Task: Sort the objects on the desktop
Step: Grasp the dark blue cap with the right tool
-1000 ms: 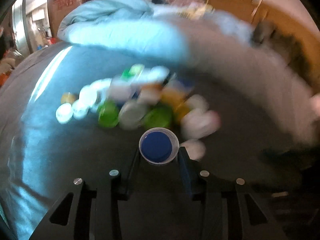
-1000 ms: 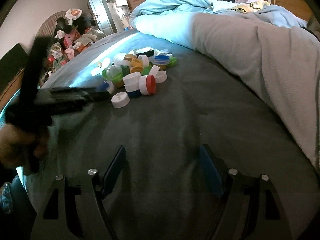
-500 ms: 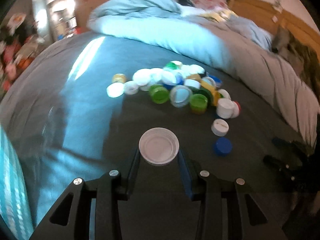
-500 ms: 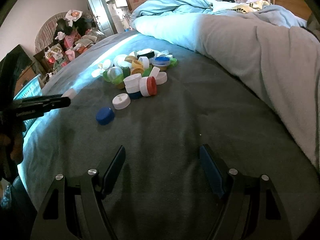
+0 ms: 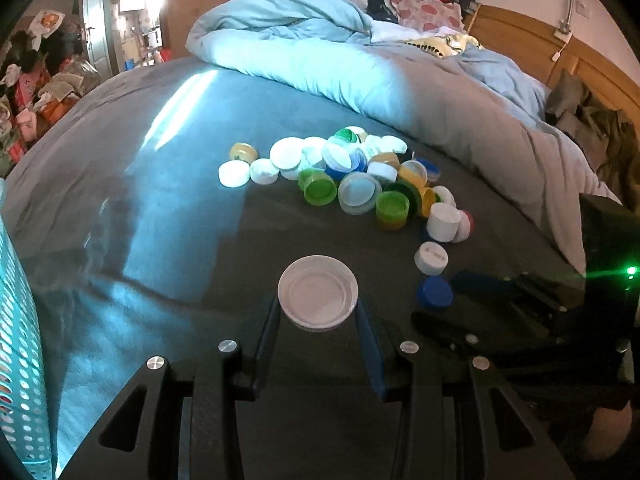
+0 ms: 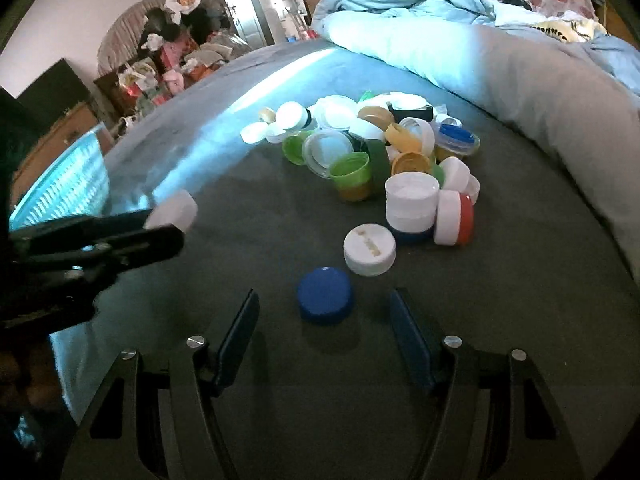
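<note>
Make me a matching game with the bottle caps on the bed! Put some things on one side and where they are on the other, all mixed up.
Things:
1. big white lid
2. blue cap
3. white cap with the red cap
4. turquoise basket

Places:
A. off at the left edge of the bed
B. pinched in the left gripper
C. lying alone in front of the right gripper, whose jaws are closing
D. on its side at the near edge of the pile

Pairs: 1-B, 2-C, 3-D, 4-A
</note>
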Available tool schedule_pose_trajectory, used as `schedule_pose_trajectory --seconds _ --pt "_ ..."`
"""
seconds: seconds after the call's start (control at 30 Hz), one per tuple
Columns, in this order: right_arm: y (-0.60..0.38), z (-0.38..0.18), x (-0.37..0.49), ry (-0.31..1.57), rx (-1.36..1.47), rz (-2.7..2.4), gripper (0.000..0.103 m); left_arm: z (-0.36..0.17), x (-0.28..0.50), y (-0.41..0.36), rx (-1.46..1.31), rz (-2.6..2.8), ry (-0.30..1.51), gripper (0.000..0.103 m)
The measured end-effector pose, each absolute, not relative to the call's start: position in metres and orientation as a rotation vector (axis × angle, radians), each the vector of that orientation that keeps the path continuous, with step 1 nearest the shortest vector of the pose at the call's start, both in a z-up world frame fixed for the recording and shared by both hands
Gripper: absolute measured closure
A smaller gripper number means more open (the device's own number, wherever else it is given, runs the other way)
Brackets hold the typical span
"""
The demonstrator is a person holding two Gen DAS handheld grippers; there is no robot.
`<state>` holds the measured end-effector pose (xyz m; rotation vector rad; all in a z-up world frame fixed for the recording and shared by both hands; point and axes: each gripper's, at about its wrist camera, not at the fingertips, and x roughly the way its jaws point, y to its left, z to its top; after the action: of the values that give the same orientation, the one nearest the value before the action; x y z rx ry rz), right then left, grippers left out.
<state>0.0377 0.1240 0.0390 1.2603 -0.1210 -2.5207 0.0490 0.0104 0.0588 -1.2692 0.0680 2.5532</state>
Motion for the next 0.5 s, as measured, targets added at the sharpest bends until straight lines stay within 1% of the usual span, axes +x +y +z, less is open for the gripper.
schedule_pose_trajectory --seconds 0.03,0.07,0.17,0.27,0.4,0.5 --pt "0.124 0.039 0.036 -0.124 1.266 -2.524 0.072 0.060 0.049 0.011 -1.267 2.561 0.066 0.061" --pt "0.125 0.038 0.036 -0.131 1.272 -2.521 0.077 0.061 0.049 0.011 -1.274 2.563 0.065 0.061" --pt "0.127 0.041 0.043 -0.143 1.256 -2.530 0.077 0.065 0.052 0.009 -1.299 2.573 0.061 0.061" --pt "0.130 0.053 0.053 -0.153 1.230 -2.541 0.077 0.078 0.058 0.007 -1.304 2.626 0.108 0.061" --pt "0.136 0.087 0.064 -0.195 1.151 -2.583 0.077 0.105 0.071 0.001 -1.250 2.700 0.159 0.061" --pt "0.135 0.116 0.068 -0.197 1.083 -2.597 0.077 0.135 0.083 -0.012 -1.167 2.793 0.159 0.061"
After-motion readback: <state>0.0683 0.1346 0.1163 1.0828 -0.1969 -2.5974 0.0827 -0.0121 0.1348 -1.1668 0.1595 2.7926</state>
